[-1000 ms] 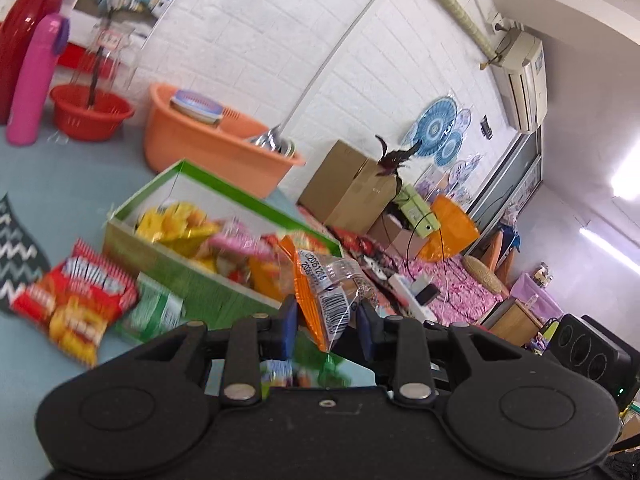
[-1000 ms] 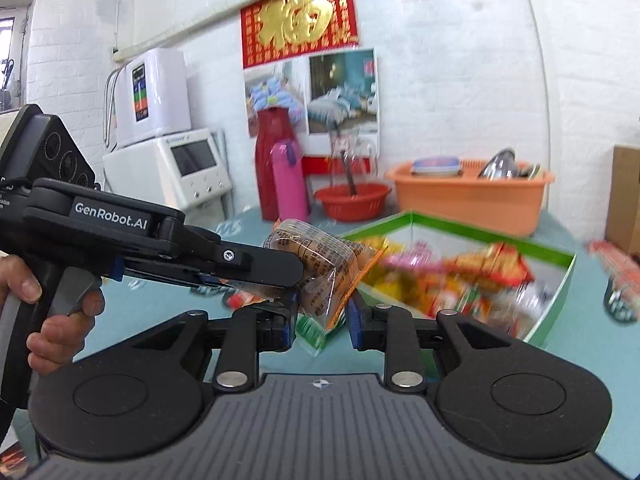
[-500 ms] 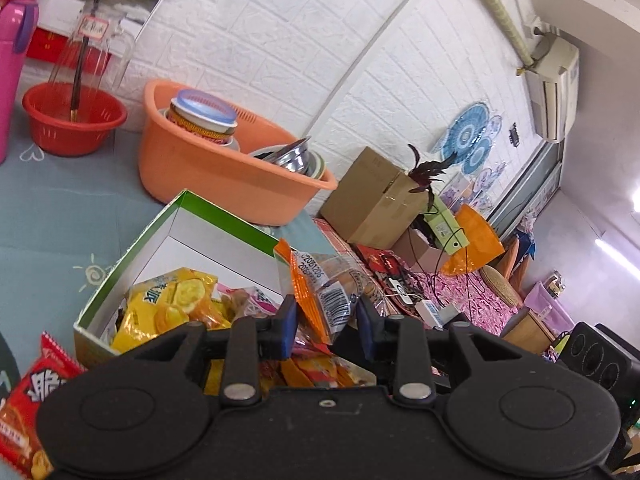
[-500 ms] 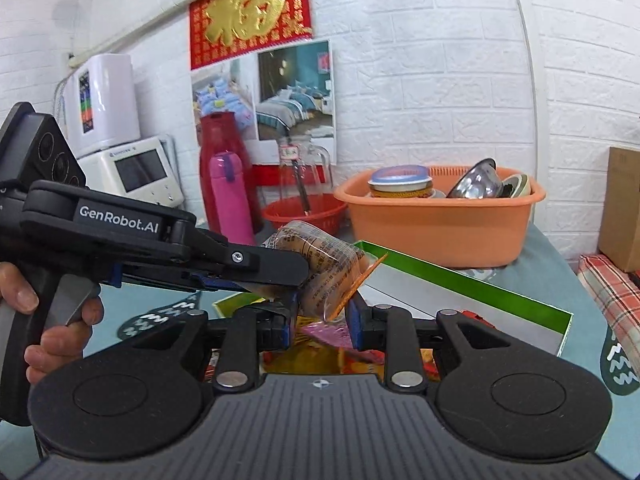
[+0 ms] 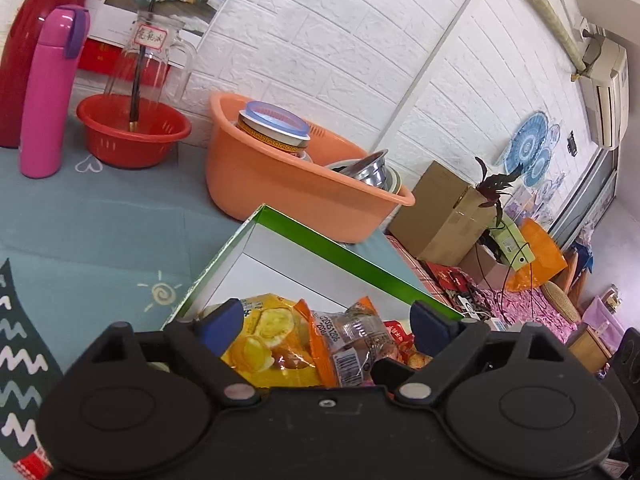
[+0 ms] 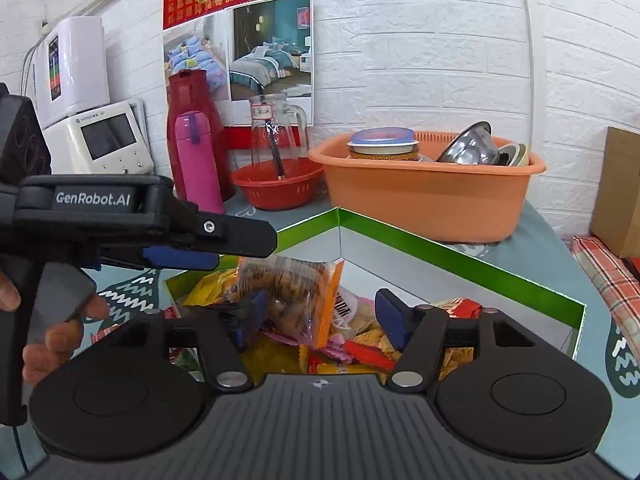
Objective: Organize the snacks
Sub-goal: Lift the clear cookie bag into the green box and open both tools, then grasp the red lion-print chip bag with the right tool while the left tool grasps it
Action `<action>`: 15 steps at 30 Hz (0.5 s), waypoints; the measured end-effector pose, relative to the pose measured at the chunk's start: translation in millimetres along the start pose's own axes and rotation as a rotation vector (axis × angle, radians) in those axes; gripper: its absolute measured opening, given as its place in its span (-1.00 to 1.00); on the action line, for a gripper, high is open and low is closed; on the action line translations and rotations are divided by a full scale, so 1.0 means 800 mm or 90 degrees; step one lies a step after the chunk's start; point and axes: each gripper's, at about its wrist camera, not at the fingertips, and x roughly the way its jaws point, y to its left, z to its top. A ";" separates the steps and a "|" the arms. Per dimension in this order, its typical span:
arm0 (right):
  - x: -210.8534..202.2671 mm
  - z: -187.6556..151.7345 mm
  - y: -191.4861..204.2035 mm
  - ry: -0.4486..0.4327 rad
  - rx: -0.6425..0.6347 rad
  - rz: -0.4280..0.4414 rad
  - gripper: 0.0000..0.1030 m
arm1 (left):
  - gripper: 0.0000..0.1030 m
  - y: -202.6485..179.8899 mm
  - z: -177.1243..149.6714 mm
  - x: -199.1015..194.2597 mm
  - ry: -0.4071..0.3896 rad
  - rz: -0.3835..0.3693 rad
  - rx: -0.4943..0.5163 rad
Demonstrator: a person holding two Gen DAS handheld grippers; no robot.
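Both my jaws have just been opening; my left gripper (image 5: 326,326) and right gripper (image 6: 322,316) stand wide, released. The clear orange-edged snack packet (image 6: 294,294) sits loose between them, on the heap in the green-rimmed box (image 6: 440,246). The box rests on the blue-green tabletop (image 5: 100,232), before an orange basin (image 6: 432,196) and white brick wall (image 6: 440,60).

Snack packets (image 6: 296,292) in box (image 6: 460,256); basin (image 6: 432,196) behind box.
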 end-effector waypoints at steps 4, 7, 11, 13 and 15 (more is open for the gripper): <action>-0.020 0.003 0.010 -0.016 -0.003 0.003 0.99 | 1.00 -0.011 -0.002 -0.021 -0.006 -0.003 0.003; -0.043 0.006 0.019 -0.036 -0.008 -0.001 1.00 | 1.00 -0.020 -0.008 -0.042 -0.005 -0.002 0.001; -0.082 0.004 0.030 -0.069 -0.013 0.001 1.00 | 1.00 -0.029 -0.024 -0.076 -0.009 0.000 -0.007; -0.098 -0.002 0.035 -0.076 -0.013 0.003 1.00 | 1.00 -0.033 -0.034 -0.094 -0.011 0.005 -0.008; -0.114 -0.010 0.040 -0.084 -0.009 0.010 1.00 | 1.00 -0.036 -0.046 -0.108 -0.006 0.016 -0.012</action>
